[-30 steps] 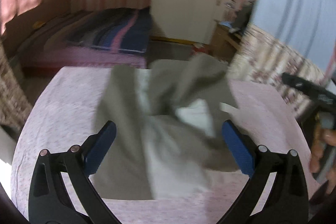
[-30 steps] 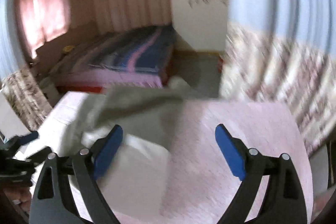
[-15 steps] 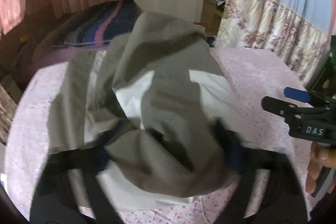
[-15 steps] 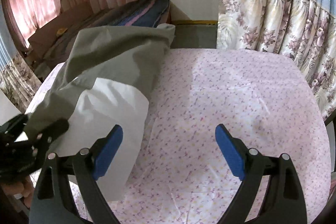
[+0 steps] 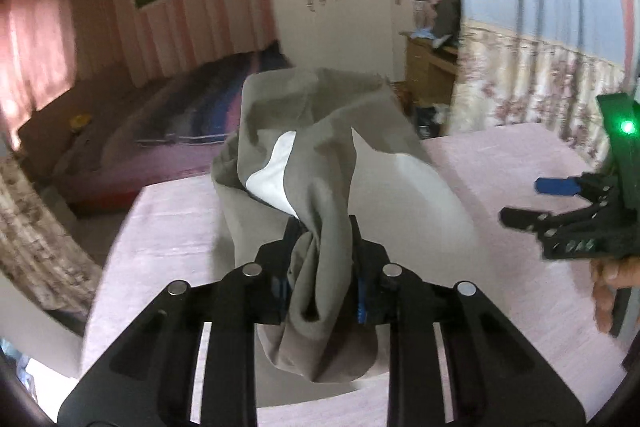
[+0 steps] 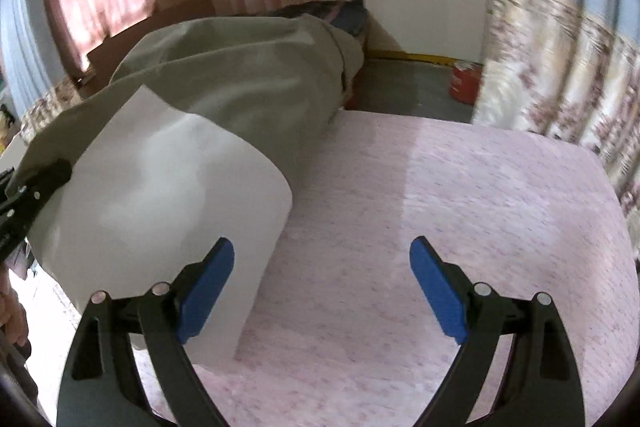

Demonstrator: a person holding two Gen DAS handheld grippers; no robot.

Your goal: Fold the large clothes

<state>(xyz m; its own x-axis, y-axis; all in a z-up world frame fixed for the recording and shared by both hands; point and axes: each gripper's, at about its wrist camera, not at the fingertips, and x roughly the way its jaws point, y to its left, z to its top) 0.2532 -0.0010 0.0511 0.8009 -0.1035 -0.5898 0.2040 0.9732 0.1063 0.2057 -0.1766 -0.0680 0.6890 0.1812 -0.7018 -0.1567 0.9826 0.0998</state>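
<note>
Left gripper, spread wide a second ago, now closing with bunched grey garment between its jaws.
Garment trails from that pinch across the pink table; right gripper spread, empty, garment's white lining just beside its left finger.

Pink-striped walls, a bed, white wardrobe.

Garment: thin matt grey-olive cloth, smooth white lining. Table cover: matt pink cloth, fine floral print. Right gripper: matt black plastic, blue rubbery pads, shiny metal pins. Curtain: flowered fabric.
</note>
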